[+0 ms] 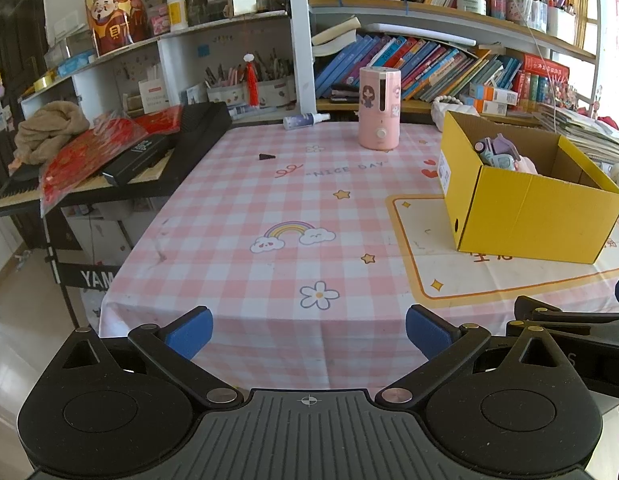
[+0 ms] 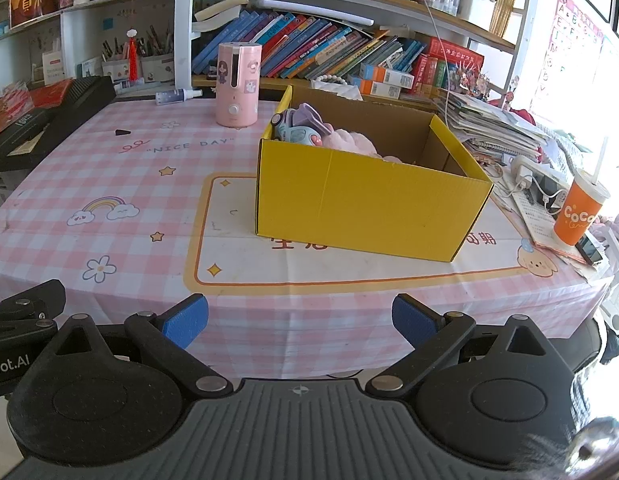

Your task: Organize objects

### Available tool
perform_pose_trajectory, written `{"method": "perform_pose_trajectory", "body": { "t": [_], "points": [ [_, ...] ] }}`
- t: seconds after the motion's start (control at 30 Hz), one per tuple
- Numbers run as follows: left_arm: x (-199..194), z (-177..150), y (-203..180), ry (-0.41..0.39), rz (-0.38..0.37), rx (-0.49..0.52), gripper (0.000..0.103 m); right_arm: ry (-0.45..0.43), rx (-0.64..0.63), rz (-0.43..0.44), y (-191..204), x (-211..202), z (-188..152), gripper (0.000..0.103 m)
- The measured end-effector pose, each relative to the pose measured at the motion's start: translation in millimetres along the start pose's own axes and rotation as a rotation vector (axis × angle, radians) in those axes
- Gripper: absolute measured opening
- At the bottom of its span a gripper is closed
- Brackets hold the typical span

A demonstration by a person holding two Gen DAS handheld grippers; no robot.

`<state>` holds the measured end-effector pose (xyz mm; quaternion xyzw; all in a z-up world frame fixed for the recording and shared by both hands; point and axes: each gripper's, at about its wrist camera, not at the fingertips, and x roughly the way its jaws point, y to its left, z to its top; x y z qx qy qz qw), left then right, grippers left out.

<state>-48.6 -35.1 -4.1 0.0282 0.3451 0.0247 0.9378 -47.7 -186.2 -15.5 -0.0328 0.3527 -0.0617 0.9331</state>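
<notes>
A yellow cardboard box (image 1: 525,208) (image 2: 365,200) stands open on the pink checked tablecloth (image 1: 269,208) (image 2: 109,176). Inside it lie a pale blue toy car (image 2: 297,132) (image 1: 495,156), a purple toy (image 2: 309,114) and a pink soft thing (image 2: 349,140). A small black piece (image 1: 266,156) (image 2: 122,132) lies on the cloth at the far left. My left gripper (image 1: 309,332) is open and empty at the table's near edge. My right gripper (image 2: 299,320) is open and empty, in front of the box.
A pink humidifier (image 1: 379,108) (image 2: 238,84) and a lying spray bottle (image 1: 305,121) (image 2: 177,97) are at the back. A black keyboard (image 1: 121,164) with red packets flanks the left. An orange cup (image 2: 580,210), papers and a power strip crowd the right. Bookshelves stand behind.
</notes>
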Motion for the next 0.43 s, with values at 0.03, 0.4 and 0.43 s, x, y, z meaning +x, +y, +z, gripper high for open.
{"method": "perform_pose_trajectory", "body": {
  "t": [0.03,0.4,0.43],
  "points": [
    [-0.1,0.0,-0.1,0.001,-0.001,0.0,0.103,0.0,0.0,0.0,0.1,0.0,0.0,0.099],
    [3.0,0.2,1.2,0.01,0.015,0.009,0.103,0.01,-0.004,-0.006,-2.3,3.2,0.4,0.099],
    [3.1,0.2,1.4,0.01,0.013,0.009,0.103,0.011,-0.002,-0.004,-2.4,3.6,0.5,0.099]
  ]
}}
